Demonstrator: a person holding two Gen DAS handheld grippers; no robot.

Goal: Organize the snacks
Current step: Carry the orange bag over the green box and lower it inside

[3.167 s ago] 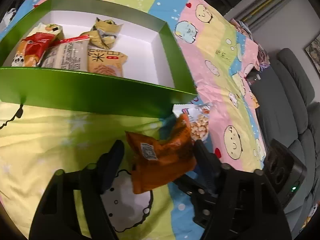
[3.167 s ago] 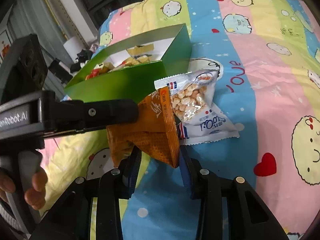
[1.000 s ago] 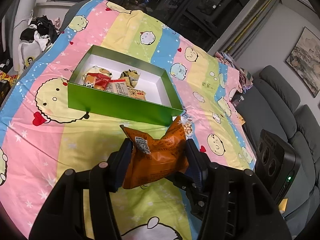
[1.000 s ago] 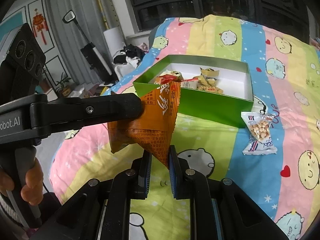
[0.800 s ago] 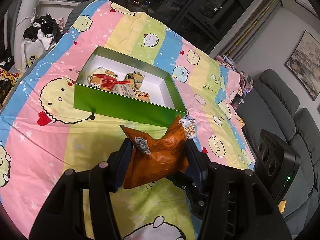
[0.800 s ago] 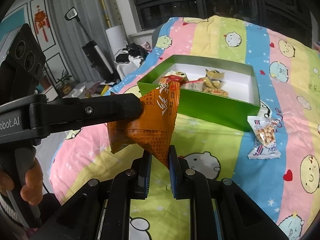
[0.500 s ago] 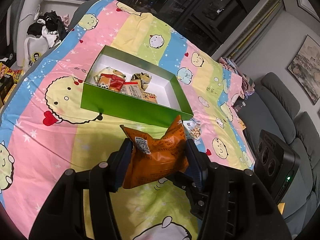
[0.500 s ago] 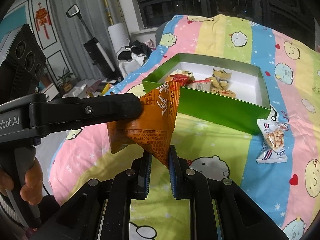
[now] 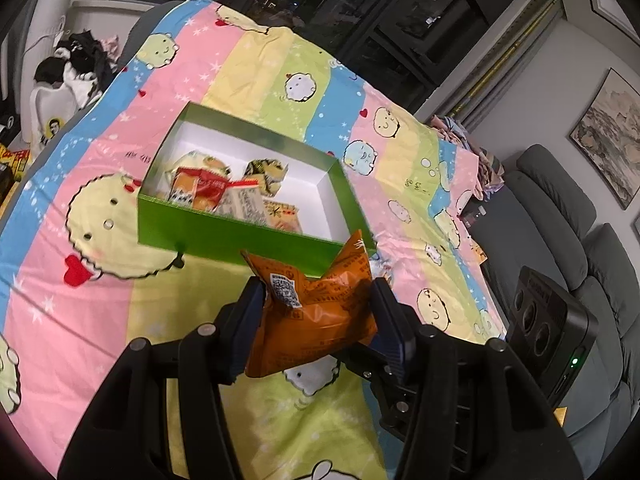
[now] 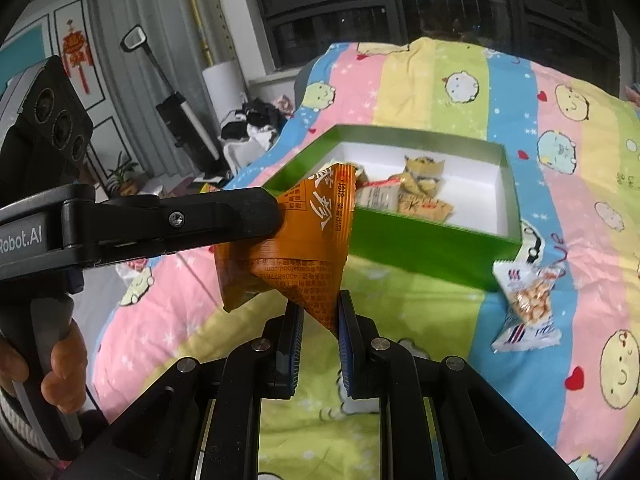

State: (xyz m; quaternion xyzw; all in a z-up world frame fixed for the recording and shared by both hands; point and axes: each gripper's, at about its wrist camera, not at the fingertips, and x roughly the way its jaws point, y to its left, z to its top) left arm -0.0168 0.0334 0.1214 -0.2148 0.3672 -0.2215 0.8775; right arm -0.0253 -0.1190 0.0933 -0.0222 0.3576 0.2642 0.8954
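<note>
My left gripper [image 9: 316, 312] clamps the orange snack bag [image 9: 316, 316] by its sides, jaws pressed into the foil. My right gripper [image 10: 319, 316] is narrowed onto the bag's lower corner, so both hold the same bag up above the striped cartoon blanket [image 9: 100, 300]. Beyond the bag sits the green box [image 10: 420, 242], open on top, with several wrapped snacks [image 10: 404, 196] gathered in its left half; its right half shows white floor. Further right, a clear packet of nuts [image 10: 528, 304] lies flat on the blanket just beside the box's near right corner. A gray sofa [image 9: 568, 220] stands off the blanket's right edge.
</note>
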